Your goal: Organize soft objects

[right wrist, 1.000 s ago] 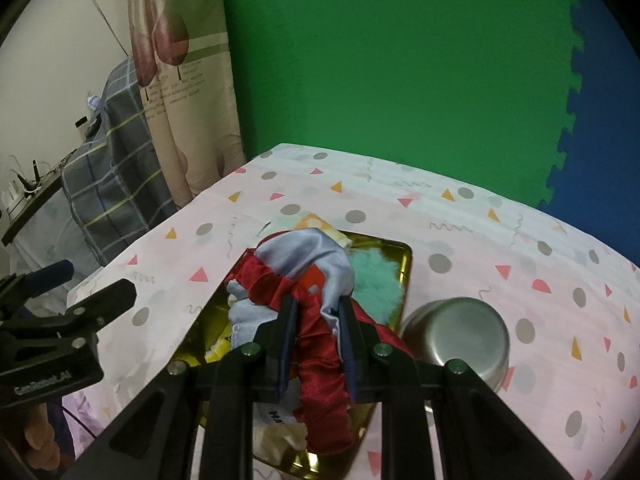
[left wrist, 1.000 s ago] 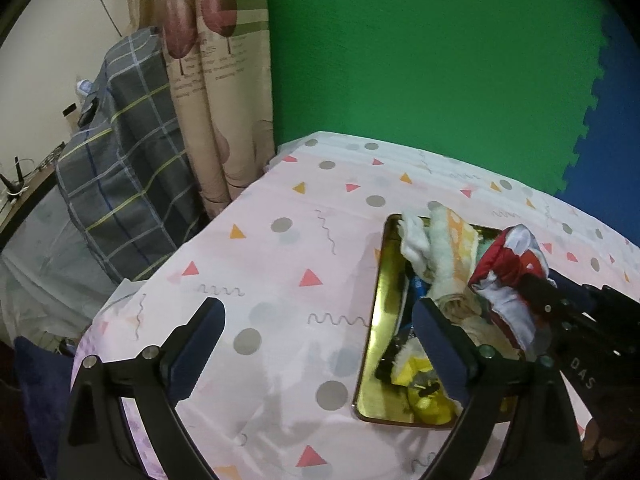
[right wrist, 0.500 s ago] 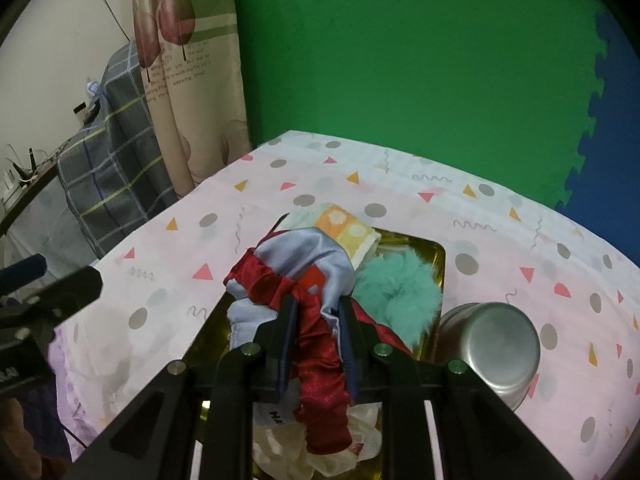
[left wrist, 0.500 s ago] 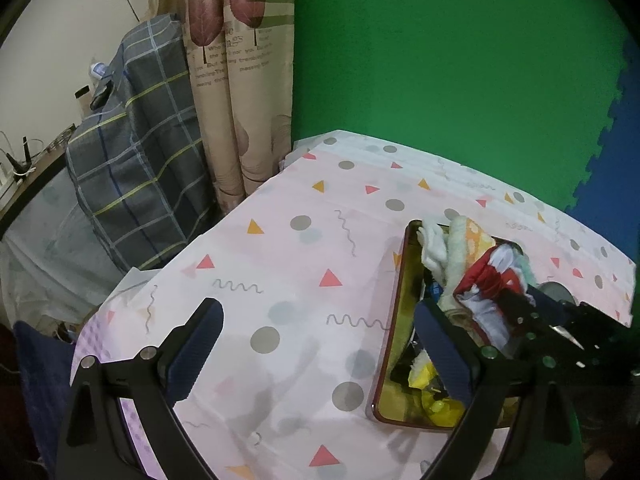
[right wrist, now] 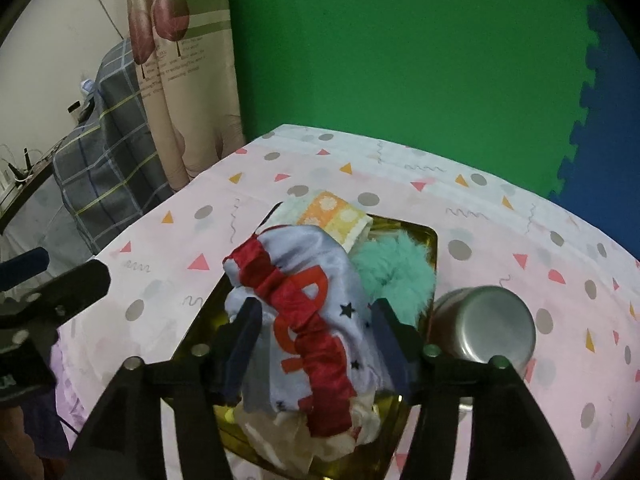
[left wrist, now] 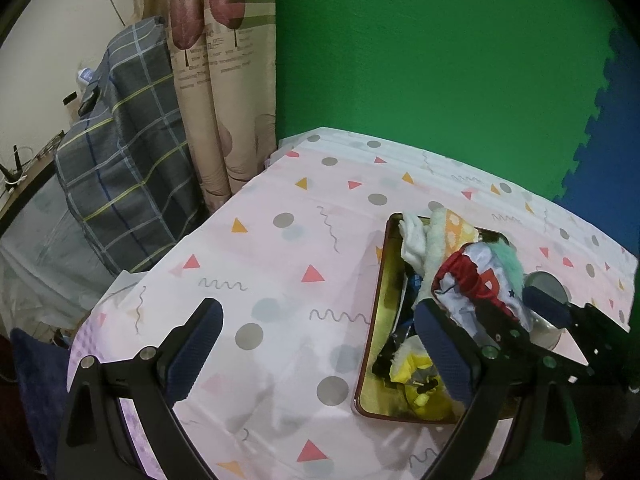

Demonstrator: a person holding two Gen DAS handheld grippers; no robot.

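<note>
The right tongs (right wrist: 316,336) are opening, releasing the red-trimmed satin pouch (right wrist: 308,304) onto the pile in the gold tray (left wrist: 374,320); the left tongs (left wrist: 320,344) hang wide, empty, over the tabletop (left wrist: 280,240).

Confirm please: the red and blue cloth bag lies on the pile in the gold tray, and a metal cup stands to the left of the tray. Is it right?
Not quite. The metal cup is to the right of the gold tray, not the left, as the right wrist view shows. The red and blue cloth bag does lie on the pile in the tray.
</note>
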